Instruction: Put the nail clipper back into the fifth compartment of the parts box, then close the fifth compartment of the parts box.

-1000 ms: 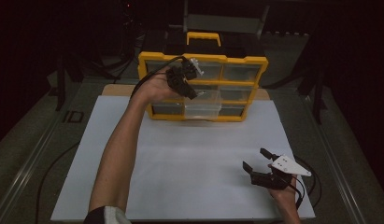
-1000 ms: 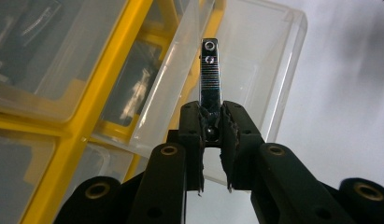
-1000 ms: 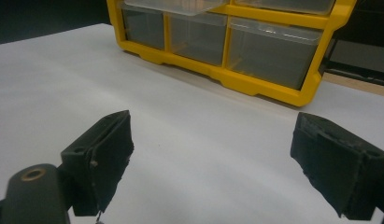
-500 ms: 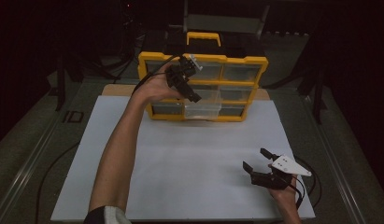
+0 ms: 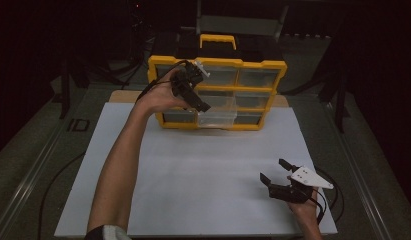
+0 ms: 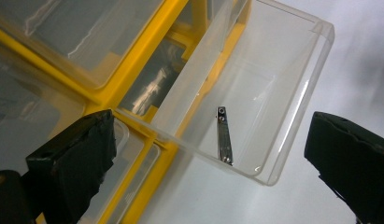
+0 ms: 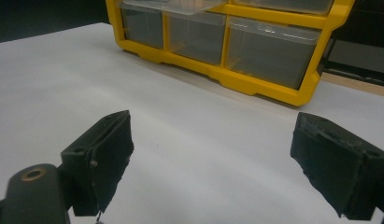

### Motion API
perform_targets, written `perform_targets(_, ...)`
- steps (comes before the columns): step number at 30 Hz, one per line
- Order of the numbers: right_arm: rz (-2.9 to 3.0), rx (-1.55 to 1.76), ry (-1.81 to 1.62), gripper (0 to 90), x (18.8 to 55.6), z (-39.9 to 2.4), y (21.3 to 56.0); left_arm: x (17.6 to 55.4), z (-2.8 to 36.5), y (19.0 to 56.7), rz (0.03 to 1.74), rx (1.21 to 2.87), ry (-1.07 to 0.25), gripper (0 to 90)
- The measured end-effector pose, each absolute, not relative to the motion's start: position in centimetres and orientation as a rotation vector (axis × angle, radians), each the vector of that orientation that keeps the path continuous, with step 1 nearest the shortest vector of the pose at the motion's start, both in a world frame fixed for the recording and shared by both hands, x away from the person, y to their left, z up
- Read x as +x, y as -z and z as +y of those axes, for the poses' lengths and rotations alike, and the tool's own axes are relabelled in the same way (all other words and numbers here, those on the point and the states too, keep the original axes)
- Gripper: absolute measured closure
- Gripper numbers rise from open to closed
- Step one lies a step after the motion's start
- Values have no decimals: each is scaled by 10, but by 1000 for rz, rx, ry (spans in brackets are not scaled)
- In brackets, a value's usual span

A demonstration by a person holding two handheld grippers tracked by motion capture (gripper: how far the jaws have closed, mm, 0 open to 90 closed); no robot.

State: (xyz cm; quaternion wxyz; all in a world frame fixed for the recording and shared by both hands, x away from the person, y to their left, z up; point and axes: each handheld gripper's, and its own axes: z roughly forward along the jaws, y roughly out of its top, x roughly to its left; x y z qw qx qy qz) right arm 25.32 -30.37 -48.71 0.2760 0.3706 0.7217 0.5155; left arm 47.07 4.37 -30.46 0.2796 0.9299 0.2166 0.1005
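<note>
A yellow drawer organizer (image 5: pixel 218 62) stands at the far side of the white sheet. One clear drawer (image 5: pixel 216 116) in its bottom row is pulled out. My left gripper (image 5: pixel 200 102) hovers just above that drawer, pointing down into it. Its jaws have just been opening and stand wide apart with nothing between them. In the left gripper view (image 6: pixel 213 158) a small flat metal piece (image 6: pixel 223 136) lies on the floor of the clear drawer (image 6: pixel 283 93). My right gripper (image 5: pixel 278 175) rests open near the front right of the sheet, and its open jaws (image 7: pixel 213 163) face the organizer (image 7: pixel 255 84).
The white sheet (image 5: pixel 203 170) covers most of the table between me and the organizer. The organizer's other clear drawers (image 5: pixel 255 77) are pushed in. A black box with a yellow handle (image 5: pixel 217 40) sits behind it. Cables trail at the right edge (image 5: pixel 333 195).
The left gripper's jaws have spread apart above the pulled-out drawer, and the hand has shifted only slightly. The right gripper has kept still.
</note>
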Motion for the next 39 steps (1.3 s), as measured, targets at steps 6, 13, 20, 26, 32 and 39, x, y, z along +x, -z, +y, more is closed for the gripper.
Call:
perform_targets(6,1941,997,-1384,125,253,-304,487,469,51,309,583,2494,-229,34)
perform_targets(13,1942,991,-1381,125,253,-303,487,467,59,313,591,2488,-222,36)
perform_targets(20,1941,993,-1382,125,253,-303,487,464,68,315,595,2473,-207,49)
perform_targets(26,1941,992,-1382,125,253,-303,487,461,71,321,591,2482,-185,58)
perform_targets(32,1939,996,-1386,125,253,-303,487,455,69,324,556,2494,-177,76)
perform_targets(39,1940,996,-1384,125,253,-303,487,447,66,324,513,2501,-219,135)
